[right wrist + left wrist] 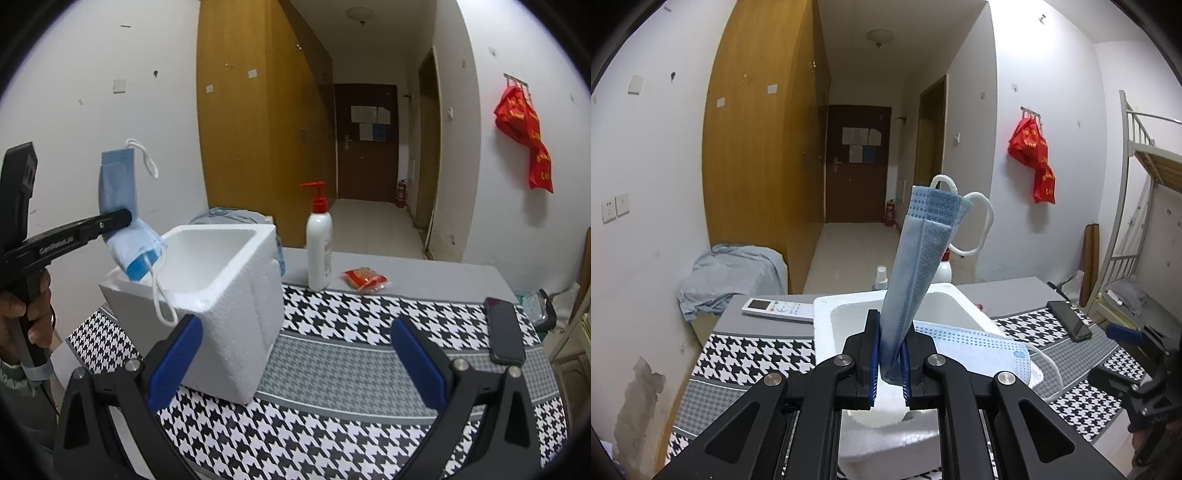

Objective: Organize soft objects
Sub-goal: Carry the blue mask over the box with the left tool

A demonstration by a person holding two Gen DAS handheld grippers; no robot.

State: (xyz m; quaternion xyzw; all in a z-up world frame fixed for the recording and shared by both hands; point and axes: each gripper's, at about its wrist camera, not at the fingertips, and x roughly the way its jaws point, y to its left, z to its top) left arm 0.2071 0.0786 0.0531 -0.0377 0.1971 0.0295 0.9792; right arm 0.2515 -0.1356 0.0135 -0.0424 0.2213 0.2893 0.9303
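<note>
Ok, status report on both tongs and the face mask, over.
Left tongs shut on folded blue face mask, held over white foam box. Right tongs open, empty. Second blue mask draped on box rim. Nothing blocking.

Folded blue face mask [916,258] upright, pinched at its lower end above white foam box [236,295]; second mask [975,347] draped over box's rim.
</note>
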